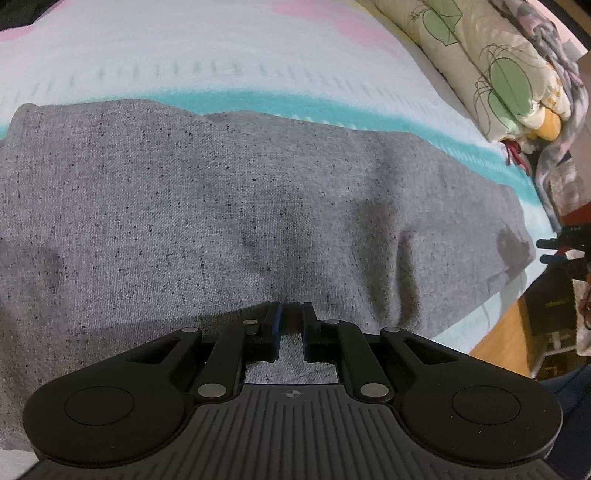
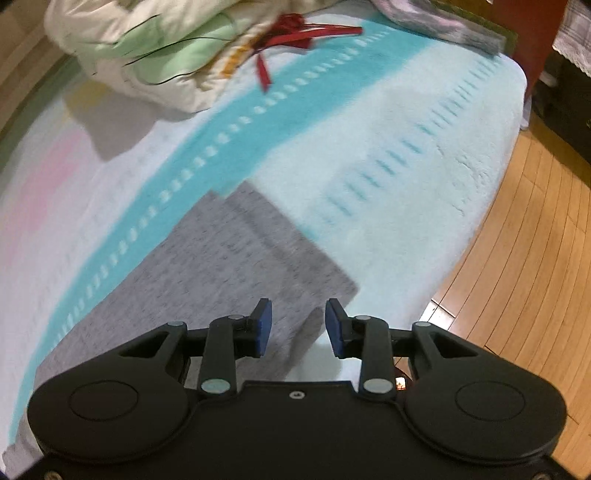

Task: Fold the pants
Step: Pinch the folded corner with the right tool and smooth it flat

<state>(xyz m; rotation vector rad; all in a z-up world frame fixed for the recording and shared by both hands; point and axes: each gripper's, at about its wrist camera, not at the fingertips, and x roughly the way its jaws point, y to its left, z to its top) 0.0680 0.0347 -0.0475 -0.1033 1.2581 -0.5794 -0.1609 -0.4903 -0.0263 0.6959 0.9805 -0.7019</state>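
Observation:
Grey speckled pants (image 1: 221,206) lie spread across a striped bed cover (image 1: 221,62). My left gripper (image 1: 291,314) sits low over the near edge of the pants, its jaws close together with a narrow gap, and grey fabric shows in that gap. In the right wrist view one end of the pants (image 2: 236,251) lies flat with a square corner. My right gripper (image 2: 298,325) hovers just above that end near the bed's side edge, open and empty. The right gripper also shows at the far right of the left wrist view (image 1: 561,251).
A folded quilt with green leaf print (image 1: 491,62) lies at the far side of the bed and shows in the right wrist view (image 2: 147,51) with red ribbons (image 2: 295,33). Wooden floor (image 2: 524,258) lies beyond the bed edge on the right.

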